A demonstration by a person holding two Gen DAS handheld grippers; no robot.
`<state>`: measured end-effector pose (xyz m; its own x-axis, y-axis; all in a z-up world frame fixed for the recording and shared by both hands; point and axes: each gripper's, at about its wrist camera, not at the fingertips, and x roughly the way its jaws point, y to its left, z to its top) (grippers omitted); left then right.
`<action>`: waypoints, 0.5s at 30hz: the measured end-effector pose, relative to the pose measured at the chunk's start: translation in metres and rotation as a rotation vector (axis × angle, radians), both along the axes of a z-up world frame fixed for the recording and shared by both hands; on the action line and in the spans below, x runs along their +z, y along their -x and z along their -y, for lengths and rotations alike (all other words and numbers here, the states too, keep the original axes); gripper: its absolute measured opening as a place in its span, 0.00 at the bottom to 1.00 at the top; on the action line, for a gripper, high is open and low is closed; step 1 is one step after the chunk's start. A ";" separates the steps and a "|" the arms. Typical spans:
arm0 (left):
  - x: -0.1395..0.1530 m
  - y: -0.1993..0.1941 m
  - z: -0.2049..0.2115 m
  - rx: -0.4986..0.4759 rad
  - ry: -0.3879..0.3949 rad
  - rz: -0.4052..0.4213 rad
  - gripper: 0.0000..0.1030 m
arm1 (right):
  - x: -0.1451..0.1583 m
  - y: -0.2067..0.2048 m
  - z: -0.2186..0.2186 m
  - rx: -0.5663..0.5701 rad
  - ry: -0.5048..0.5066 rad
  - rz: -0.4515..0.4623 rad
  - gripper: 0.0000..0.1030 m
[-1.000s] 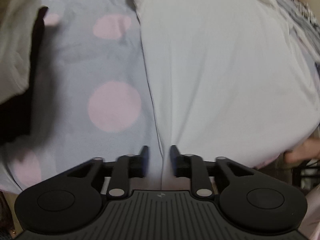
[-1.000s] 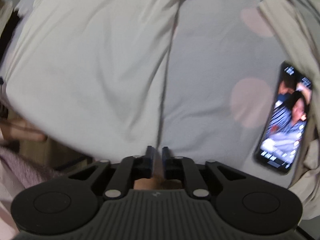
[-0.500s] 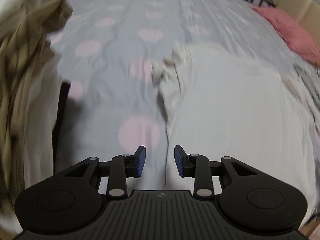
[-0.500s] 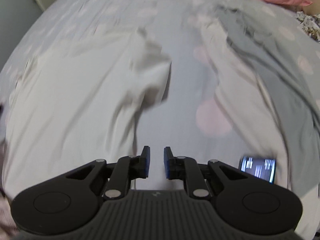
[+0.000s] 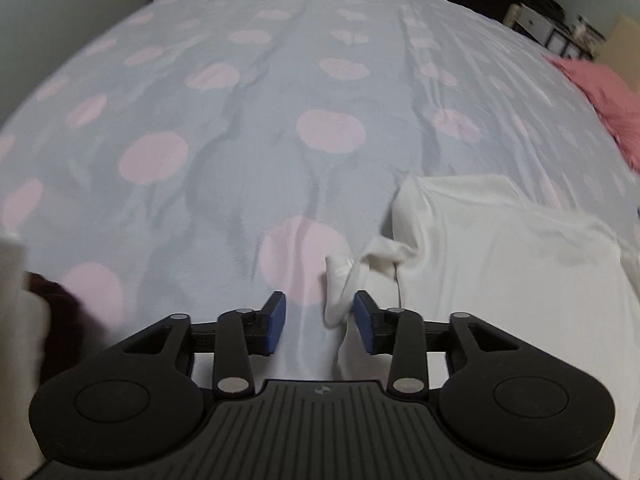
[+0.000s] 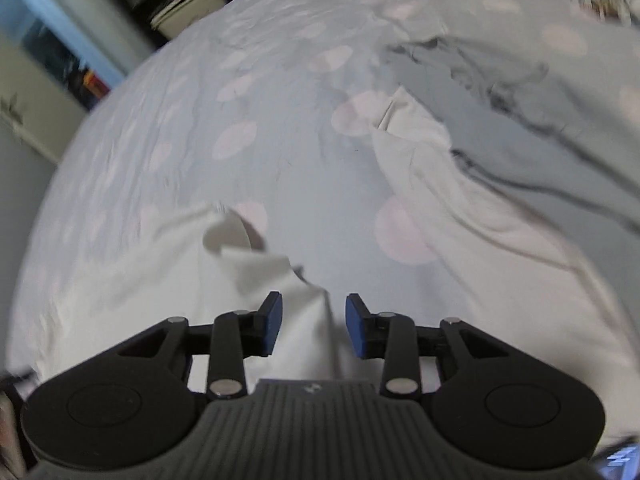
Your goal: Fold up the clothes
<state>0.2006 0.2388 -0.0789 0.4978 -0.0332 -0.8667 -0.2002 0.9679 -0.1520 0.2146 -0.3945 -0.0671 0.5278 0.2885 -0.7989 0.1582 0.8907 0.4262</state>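
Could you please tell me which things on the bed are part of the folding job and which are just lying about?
Part of the job:
- white garment, spread on the bed
- left gripper, open
- right gripper, open

Lying about:
- polka-dot bedsheet
- pink pillow
- grey duvet
- cream cloth

A white garment (image 5: 500, 264) lies spread and loosely flat on the pale blue bedsheet with pink dots (image 5: 240, 120), its edges rumpled. One bunched corner (image 5: 340, 284) curls up off the sheet.
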 end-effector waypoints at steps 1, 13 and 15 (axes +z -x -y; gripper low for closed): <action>-0.005 -0.004 -0.001 0.007 0.008 -0.009 0.36 | -0.006 -0.005 -0.002 -0.003 -0.011 -0.014 0.38; -0.022 -0.021 0.010 0.004 -0.005 0.011 0.14 | -0.045 -0.034 -0.032 0.041 -0.048 -0.032 0.05; -0.017 -0.020 0.013 0.003 0.001 0.017 0.08 | -0.038 -0.034 -0.038 0.045 -0.030 -0.014 0.05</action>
